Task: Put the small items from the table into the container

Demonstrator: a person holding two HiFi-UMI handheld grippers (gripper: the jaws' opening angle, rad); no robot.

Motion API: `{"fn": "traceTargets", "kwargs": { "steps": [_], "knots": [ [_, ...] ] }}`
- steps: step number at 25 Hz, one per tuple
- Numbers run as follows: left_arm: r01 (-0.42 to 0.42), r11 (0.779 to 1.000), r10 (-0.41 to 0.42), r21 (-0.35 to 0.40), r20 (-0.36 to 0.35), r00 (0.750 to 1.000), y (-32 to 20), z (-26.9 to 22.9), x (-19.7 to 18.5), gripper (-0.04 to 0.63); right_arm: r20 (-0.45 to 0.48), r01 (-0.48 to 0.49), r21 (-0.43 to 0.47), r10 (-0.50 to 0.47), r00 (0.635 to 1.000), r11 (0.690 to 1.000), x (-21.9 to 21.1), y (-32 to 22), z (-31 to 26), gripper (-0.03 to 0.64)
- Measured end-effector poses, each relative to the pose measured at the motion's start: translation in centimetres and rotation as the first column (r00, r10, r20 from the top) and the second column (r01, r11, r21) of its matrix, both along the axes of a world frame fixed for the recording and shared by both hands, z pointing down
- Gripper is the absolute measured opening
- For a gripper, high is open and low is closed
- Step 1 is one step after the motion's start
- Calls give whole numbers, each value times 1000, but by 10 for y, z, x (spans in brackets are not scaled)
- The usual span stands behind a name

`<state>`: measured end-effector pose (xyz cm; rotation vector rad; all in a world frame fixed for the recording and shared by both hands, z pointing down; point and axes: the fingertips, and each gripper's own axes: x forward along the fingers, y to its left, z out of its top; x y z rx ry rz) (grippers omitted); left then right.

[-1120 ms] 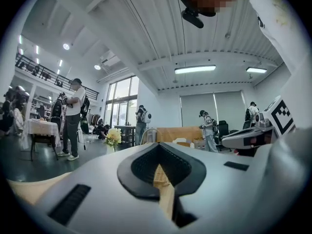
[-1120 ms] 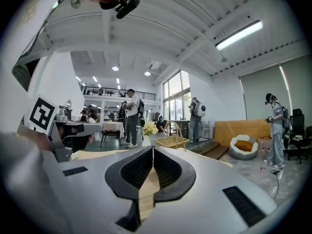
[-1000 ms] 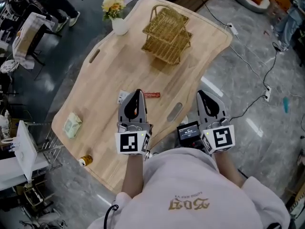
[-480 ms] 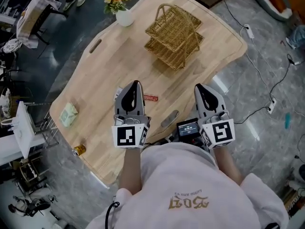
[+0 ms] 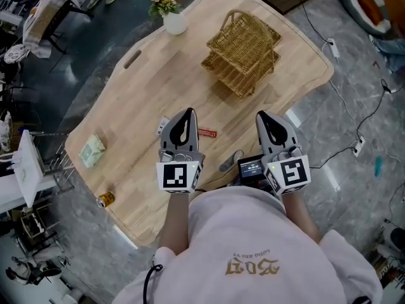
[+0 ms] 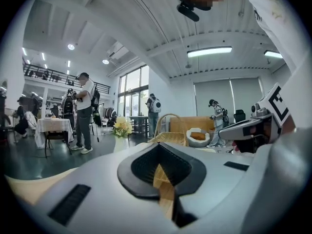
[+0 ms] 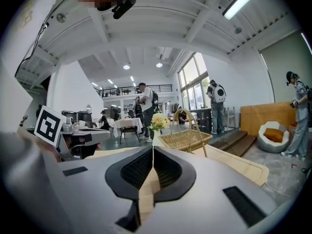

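Shows left gripper (image 5: 186,113) and right gripper (image 5: 266,116) with jaws pressed together, empty. Places red packet (image 5: 207,133), lying flat, just right of the left fingertips (image 5: 189,112), wicker basket (image 5: 243,52) well ahead of both. Likely light, thin, slippery: pinch across its narrow width, mid-length.
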<state>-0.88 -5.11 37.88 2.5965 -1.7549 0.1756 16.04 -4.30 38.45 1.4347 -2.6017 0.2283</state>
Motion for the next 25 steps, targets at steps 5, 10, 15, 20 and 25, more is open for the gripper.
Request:
{"fn": "traceTargets", "kwargs": {
  "steps": [5, 10, 15, 20, 25],
  "knots": [
    [104, 994, -104, -46, 3, 995, 12, 20, -33, 5, -23, 31, -104, -33, 999, 994, -11, -4, 33, 23],
    [162, 981, -164, -106, -8, 986, 36, 47, -56, 5, -63, 121, -158, -132, 989, 980, -38, 1, 58, 23],
    [208, 965, -213, -159, -12, 977, 55, 76, -65, 5, -105, 218, -215, -244, 964, 952, -67, 9, 90, 23],
    [227, 954, -234, -199, -13, 972, 62, 103, -70, 5, -126, 309, -266, -351, 928, 913, -96, 18, 120, 23],
    [232, 946, -241, -227, -12, 971, 63, 125, -76, 5, -143, 371, -316, -430, 891, 873, -114, 24, 152, 23]
  ]
}}
